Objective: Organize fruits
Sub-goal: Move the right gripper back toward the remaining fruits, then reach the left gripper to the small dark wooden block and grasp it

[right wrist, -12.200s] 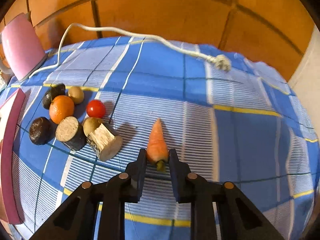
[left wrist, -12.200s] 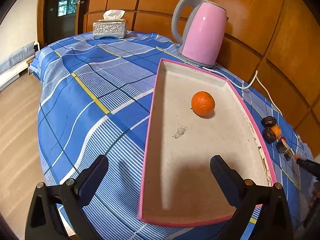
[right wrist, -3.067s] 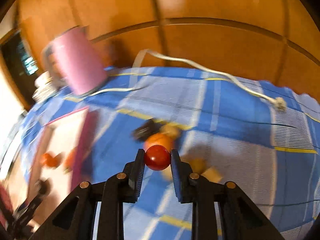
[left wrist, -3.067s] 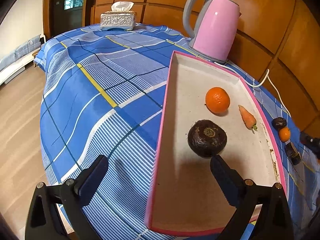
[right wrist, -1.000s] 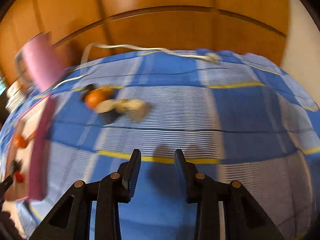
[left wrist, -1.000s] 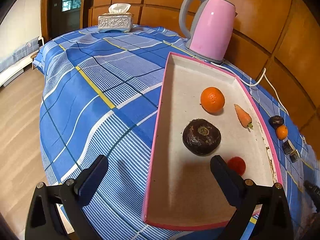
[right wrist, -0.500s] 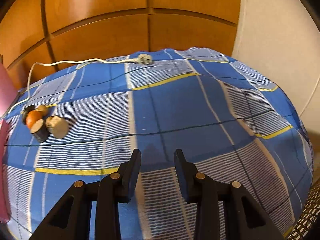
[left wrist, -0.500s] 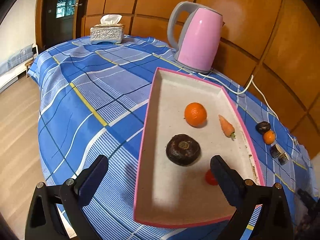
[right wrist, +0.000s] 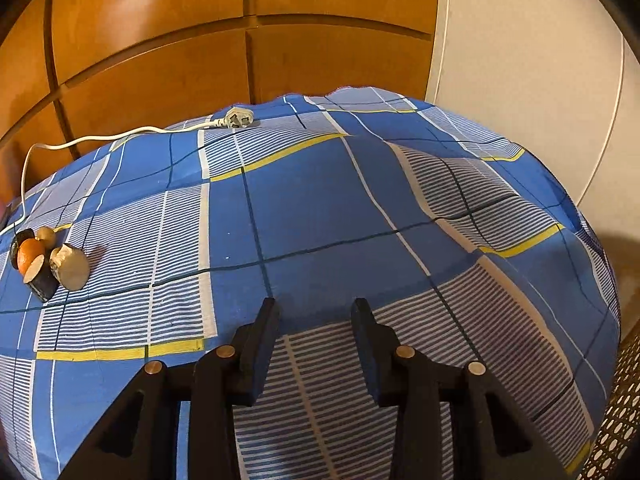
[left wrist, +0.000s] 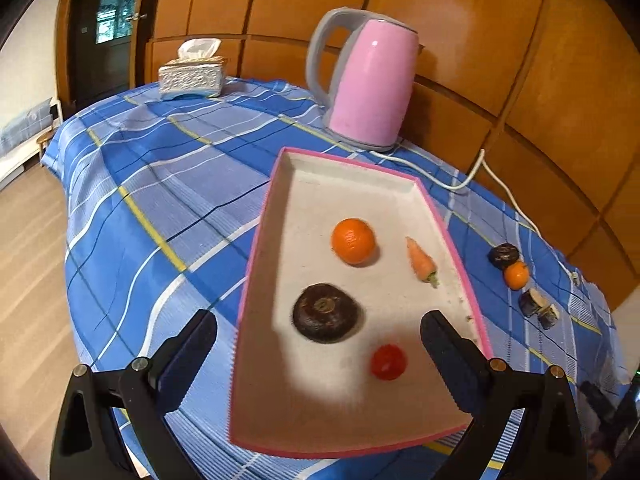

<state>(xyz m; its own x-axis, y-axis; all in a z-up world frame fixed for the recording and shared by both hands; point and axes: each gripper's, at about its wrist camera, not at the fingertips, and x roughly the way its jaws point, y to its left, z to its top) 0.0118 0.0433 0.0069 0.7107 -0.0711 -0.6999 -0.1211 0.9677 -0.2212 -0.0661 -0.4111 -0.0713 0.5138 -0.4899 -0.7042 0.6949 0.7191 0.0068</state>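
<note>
Desk: blue plaid cloth (right wrist: 312,208), wood panels behind.
Left claw (left wrist: 318,330): spread, empty, above tray (left wrist: 256,248) holding orange (left wrist: 353,241), carrot (left wrist: 420,261), tomato (left wrist: 387,362).
Right claw (right wrist: 315,316): just widened, empty; remaining fruits (right wrist: 44,260) far left.
Risk: pointed away from the pile, it may nudge pieces off.

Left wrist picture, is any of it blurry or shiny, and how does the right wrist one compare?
Left wrist view: the tomato and the dark round fruit look slightly smeared, the tray edge is jagged, and a small glare spot sits on the pink kettle. Right wrist view: sharper, soft sheen on the wood panels, and the fisheye bulges the checked cloth.
</note>
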